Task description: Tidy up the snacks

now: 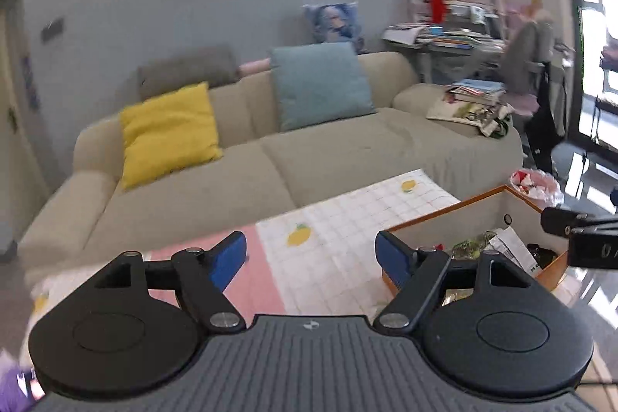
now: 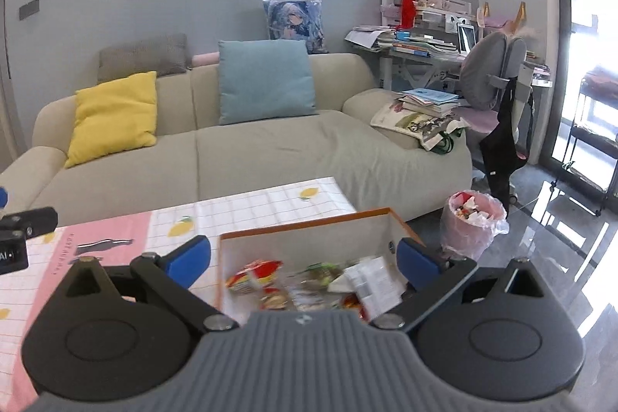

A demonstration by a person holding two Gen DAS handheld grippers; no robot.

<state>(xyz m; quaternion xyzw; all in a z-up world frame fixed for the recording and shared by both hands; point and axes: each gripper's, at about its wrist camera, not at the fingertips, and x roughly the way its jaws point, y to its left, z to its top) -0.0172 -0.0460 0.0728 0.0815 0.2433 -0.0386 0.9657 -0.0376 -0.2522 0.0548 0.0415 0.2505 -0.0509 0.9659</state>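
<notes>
Nearest to me, the left gripper (image 1: 311, 257) hangs over the table with its blue fingers (image 1: 228, 259) spread wide and nothing between them. The right gripper (image 2: 303, 259) beside it is just as wide apart and empty, poised above the orange-rimmed box (image 2: 305, 219). Inside that box lie the snacks (image 2: 253, 277): a red and yellow packet, a greenish one and a white printed wrapper, heaped loosely on the bottom. The box sits at the right end of the table (image 2: 247, 211), on a cloth of pink and white squares with lemons printed on it. Beyond the table's corner a bin (image 2: 473, 222) lined with a pink bag stands on the shiny floor. Farther back the beige sofa (image 2: 239, 149) carries a yellow cushion (image 2: 114, 116) and a blue cushion (image 2: 266, 80), with a cluttered desk (image 2: 417, 49) to its right.
</notes>
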